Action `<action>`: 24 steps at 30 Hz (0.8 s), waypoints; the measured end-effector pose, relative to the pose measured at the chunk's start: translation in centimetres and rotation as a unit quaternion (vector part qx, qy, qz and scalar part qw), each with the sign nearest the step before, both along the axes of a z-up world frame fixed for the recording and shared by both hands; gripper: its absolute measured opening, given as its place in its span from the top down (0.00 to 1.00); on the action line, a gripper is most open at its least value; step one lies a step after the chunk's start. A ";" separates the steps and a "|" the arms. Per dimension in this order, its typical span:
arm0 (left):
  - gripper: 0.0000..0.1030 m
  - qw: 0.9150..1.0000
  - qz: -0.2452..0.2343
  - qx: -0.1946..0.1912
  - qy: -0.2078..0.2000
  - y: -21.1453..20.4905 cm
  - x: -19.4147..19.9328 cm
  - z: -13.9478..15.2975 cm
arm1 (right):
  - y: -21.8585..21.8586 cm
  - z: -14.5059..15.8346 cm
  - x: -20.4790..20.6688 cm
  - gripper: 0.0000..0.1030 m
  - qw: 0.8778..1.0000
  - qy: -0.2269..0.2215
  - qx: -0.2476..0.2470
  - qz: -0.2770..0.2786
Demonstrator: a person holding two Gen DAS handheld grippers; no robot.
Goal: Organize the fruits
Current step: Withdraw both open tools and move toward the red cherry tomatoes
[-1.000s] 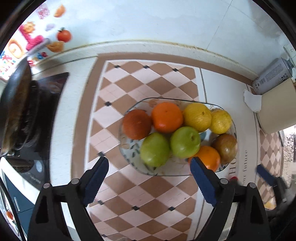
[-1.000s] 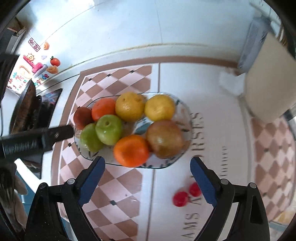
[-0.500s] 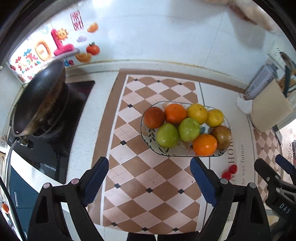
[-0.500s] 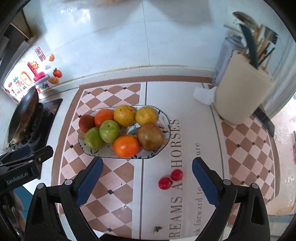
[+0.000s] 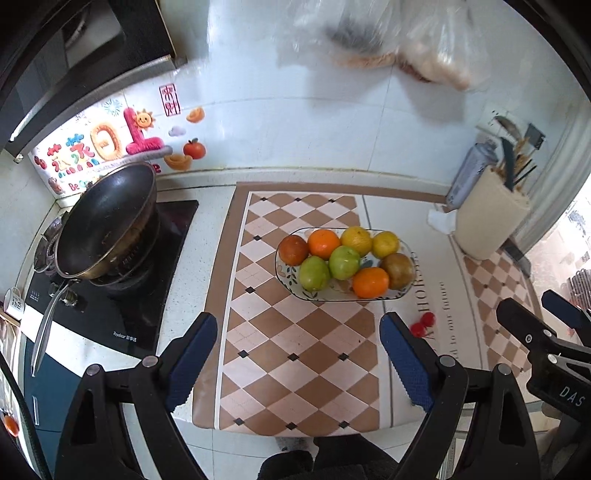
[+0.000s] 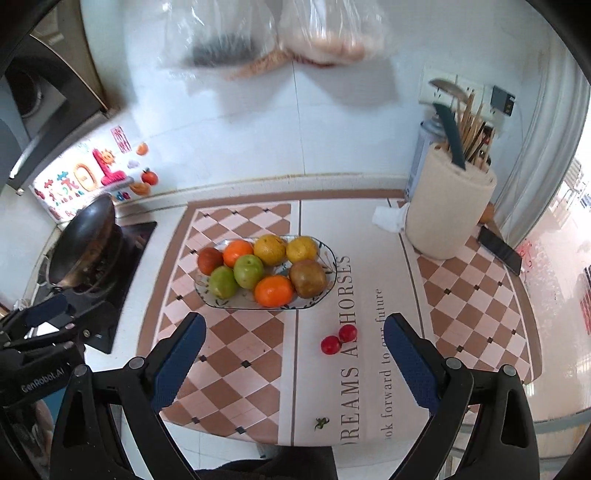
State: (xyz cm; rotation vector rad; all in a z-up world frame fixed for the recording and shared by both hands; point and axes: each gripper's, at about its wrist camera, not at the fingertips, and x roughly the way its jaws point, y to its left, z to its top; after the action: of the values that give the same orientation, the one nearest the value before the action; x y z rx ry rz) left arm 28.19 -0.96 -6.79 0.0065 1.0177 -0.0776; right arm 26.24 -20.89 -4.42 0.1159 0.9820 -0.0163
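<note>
An oval patterned plate (image 5: 291,273) (image 6: 207,299) on the checkered mat holds several fruits: oranges (image 5: 370,282) (image 6: 274,291), green apples (image 5: 314,273) (image 6: 248,271), yellow citrus (image 5: 356,240) (image 6: 270,250) and brown fruits (image 5: 398,270) (image 6: 307,278). Two small red fruits (image 5: 422,324) (image 6: 339,339) lie on the mat in front of the plate's right end. My left gripper (image 5: 297,365) is open and empty, high above the mat's near edge. My right gripper (image 6: 291,362) is open and empty, also high and back from the plate.
A black wok (image 5: 107,221) (image 6: 85,240) sits on the stove at the left. A beige utensil holder (image 5: 487,218) (image 6: 448,210) and a spray can (image 5: 469,173) stand at the back right. A phone (image 6: 498,249) lies beside the holder. Plastic bags (image 6: 277,33) hang on the wall.
Both grippers have pulled up and back from the plate, so the plate now looks smaller and farther away. Both stay open and empty.
</note>
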 end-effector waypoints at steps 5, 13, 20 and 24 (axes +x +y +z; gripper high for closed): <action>0.13 1.000 -0.005 -0.005 -0.022 0.1 -2.0 1.8 | 0.6 2.3 -2.3 0.04 1.000 -0.016 0.003 0.002; 0.13 0.999 -0.013 -0.011 -0.046 0.1 -4.2 3.5 | 0.6 4.7 -5.0 0.04 0.999 -0.037 0.007 -0.006; 0.13 0.998 -0.020 -0.015 -0.056 -0.1 -5.0 4.0 | 0.5 5.0 -5.8 0.04 0.999 -0.040 0.013 -0.016; 0.13 0.998 -0.020 -0.014 -0.058 -0.2 -5.0 4.0 | 0.2 4.9 -5.5 0.04 0.999 -0.041 0.019 -0.019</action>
State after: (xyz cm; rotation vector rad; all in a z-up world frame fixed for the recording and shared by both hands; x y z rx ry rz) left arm 23.16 -1.16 -2.83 0.0063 0.9009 -0.1268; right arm 20.72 -20.72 0.44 0.1692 0.8978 -0.0265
